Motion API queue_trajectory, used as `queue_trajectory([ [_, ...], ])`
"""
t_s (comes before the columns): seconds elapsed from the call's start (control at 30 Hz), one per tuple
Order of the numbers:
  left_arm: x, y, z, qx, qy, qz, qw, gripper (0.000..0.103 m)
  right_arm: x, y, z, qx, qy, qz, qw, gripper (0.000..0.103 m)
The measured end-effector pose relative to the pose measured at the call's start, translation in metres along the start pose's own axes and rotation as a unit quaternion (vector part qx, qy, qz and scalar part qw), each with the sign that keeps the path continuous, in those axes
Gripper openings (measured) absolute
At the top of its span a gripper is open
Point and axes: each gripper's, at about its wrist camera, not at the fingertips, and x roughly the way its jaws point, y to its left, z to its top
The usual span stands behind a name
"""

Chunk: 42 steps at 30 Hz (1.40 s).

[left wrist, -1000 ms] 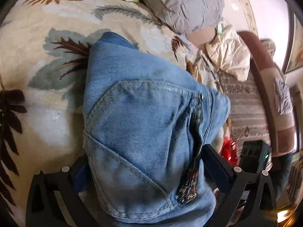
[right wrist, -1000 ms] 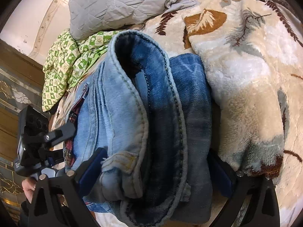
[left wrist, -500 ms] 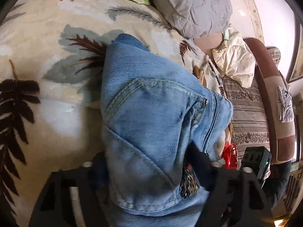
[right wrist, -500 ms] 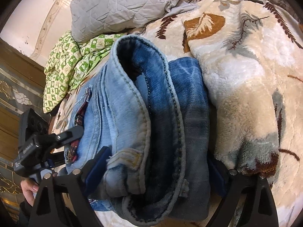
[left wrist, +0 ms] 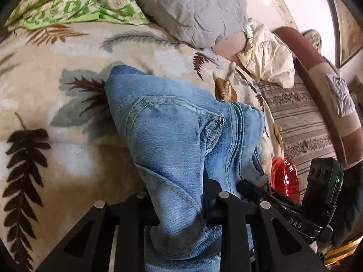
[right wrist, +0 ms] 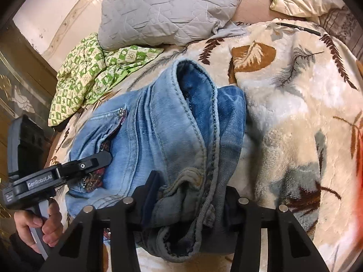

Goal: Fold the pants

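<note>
Behind bunched jeans (left wrist: 181, 140), left tongs (left wrist: 177, 195) tips hidden.

Faded blue jeans (left wrist: 181, 140) — folded thick, waistband bunched, lying on leaf-print blanket (left wrist: 56, 158)

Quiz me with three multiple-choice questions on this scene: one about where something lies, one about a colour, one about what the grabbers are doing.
1. Where do the jeans lie?
A. on the leaf-print blanket
B. on the grey pillow
C. on a bare floor

2. What colour is the checked cloth beside the pillow?
A. red
B. green
C. purple

3. What are the left gripper and right gripper doing?
A. both open, apart from the jeans
B. only one grips
C. both clamp denim

Answers: A, blanket surrounds the jeans; B, green-and-cream squares; C, denim is bunched between each pair of fingers.
</note>
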Motion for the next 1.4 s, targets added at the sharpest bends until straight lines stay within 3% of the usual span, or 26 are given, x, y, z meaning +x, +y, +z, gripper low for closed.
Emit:
queue_trajectory([
  [0.13,-0.003,-0.004,0.001,0.003,-0.004,-0.001,1.0000,0.026,-0.002,0.002,0.002,0.001,-0.001,-0.002,1.000,0.048],
  [0.43,-0.047,-0.030,0.016,0.036,-0.058,-0.031,0.9972,0.024,-0.039,0.029,0.016,-0.017,-0.045,-0.009,0.999,0.044],
  [0.63,-0.084,-0.013,0.028,0.037,-0.085,-0.027,0.9954,0.024,-0.049,0.065,0.029,-0.036,-0.066,-0.002,0.997,0.044],
  [0.83,-0.089,0.034,0.027,0.009,-0.075,0.000,0.9971,0.024,-0.014,0.106,0.024,-0.048,-0.055,-0.001,0.997,0.044],
  [1.0,-0.046,0.086,0.010,-0.030,-0.028,0.017,0.9990,0.026,0.045,0.103,0.004,-0.035,-0.003,-0.017,0.999,0.044],
  [1.1,-0.042,0.093,0.006,-0.043,-0.037,0.001,0.9984,0.028,0.056,0.098,-0.003,-0.034,-0.006,-0.018,0.999,0.044],
  [1.23,-0.042,0.088,0.007,-0.033,-0.032,0.014,0.9989,0.029,0.058,0.099,-0.003,-0.039,-0.003,-0.023,0.999,0.044],
  [1.3,-0.043,0.087,0.008,-0.038,-0.032,0.015,0.9987,0.031,0.058,0.100,-0.003,-0.038,-0.004,-0.024,0.999,0.046],
  [1.37,-0.047,0.083,0.007,-0.036,-0.040,0.033,0.9980,0.047,0.056,0.100,-0.003,-0.036,-0.004,-0.024,0.999,0.053],
  [1.4,-0.050,0.082,0.007,-0.035,-0.047,0.044,0.9973,0.054,0.054,0.098,-0.003,-0.030,-0.003,-0.022,0.999,0.062],
])
